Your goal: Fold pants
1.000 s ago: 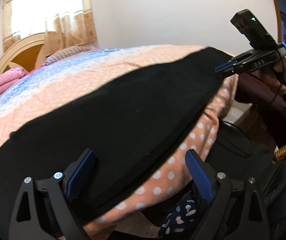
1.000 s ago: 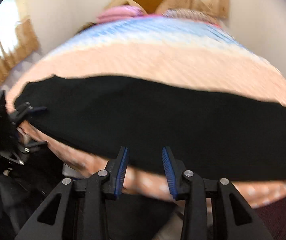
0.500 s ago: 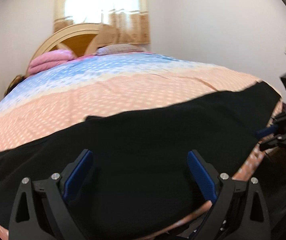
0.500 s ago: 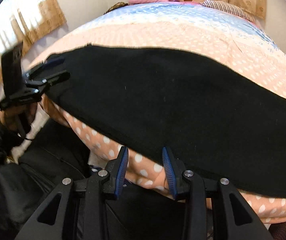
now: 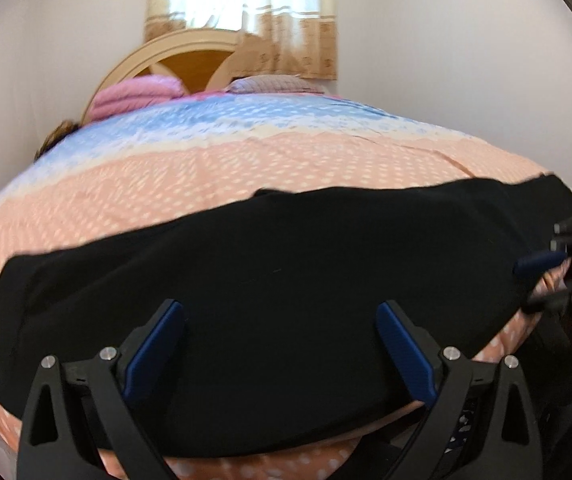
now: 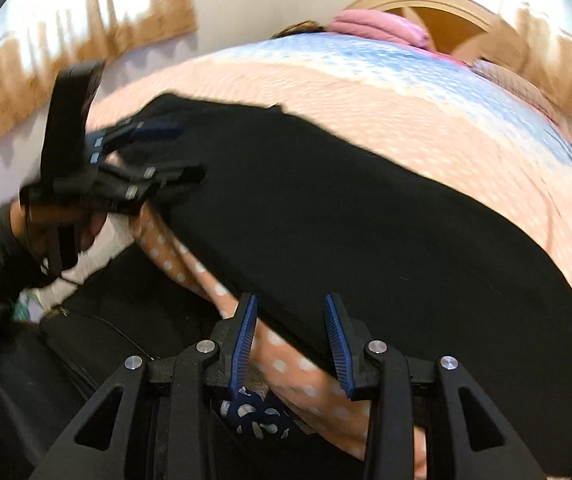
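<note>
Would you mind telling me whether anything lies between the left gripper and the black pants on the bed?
Nothing visible does. The left gripper hangs open directly over the black pants, which lie flat and uncovered on the dotted bedspread.

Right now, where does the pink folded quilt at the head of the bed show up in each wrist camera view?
Left wrist: pink folded quilt upper left, below the window.
Right wrist: pink folded quilt top, right of centre.
Shared landmark: the arched wooden headboard right behind it.

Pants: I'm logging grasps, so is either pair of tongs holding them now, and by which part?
Neither. The left tongs gape above the black pants; the right tongs stand open at their near edge.
</note>
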Tool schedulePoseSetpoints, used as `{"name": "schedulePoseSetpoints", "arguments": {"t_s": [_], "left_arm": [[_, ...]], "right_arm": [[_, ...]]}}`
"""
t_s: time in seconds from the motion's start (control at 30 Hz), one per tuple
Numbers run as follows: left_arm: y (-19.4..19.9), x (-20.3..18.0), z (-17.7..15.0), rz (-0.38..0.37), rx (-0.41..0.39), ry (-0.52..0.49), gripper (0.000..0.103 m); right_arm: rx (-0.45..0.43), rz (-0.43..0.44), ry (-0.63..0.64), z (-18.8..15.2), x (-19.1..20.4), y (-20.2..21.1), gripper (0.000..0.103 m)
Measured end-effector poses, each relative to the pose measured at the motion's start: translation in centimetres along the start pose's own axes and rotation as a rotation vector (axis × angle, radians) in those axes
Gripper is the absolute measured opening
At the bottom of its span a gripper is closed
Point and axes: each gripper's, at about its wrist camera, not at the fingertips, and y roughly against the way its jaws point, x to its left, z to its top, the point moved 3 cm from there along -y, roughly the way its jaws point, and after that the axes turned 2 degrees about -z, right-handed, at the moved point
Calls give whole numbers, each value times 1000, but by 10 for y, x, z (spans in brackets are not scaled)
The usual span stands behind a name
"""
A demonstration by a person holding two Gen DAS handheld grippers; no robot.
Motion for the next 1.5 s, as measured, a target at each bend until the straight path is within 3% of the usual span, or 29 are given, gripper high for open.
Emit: {"name": "schedulePoseSetpoints", "arguments": {"t_s": [0.13,0.17,0.2,0.37,0.43,0.47,0.6,0.73,0.9,1.03,1.1,1.13,1.37,1.5], "left_arm": [[-3,5,0,-11,11,30,99],[-3,5,1,-10,8,26,99],[-3,4,2,-9,2,27,99],[5,8,8,13,-51,38,99],[2,11,6,-6,-36,51,99],[-1,11,4,-16,-23,55,99],[-14,5,-8,-22,46,32,103],[-13,0,-11,-21,47,17,103],[-10,0,-15,-42,50,-13,103],[-7,2,-17,-56,48,-21,103],[-6,1,-18,-55,45,-25,103],[-5,1,-18,-56,43,-26,103],[-3,4,-19,-51,39,-28,103],[-2,1,-20,-45,35,-23,103]], "right_arm": [[43,-33,68,-7,16,-16,36],[50,-39,72,-7,17,-15,27],[60,-41,65,-7,16,-13,25],[55,64,56,13,1,0,26],[11,101,21,29,-8,9,33],[-10,132,-10,43,-14,12,38],[-36,199,-168,99,-39,-6,39],[7,242,-338,146,-61,-59,39],[121,397,-580,168,-71,-133,39],[166,471,-645,168,-60,-159,38],[175,473,-624,171,-57,-157,24],[182,471,-615,173,-52,-160,7],[-3,355,-467,196,-29,-117,2],[16,199,-404,192,-35,-134,1]]}}
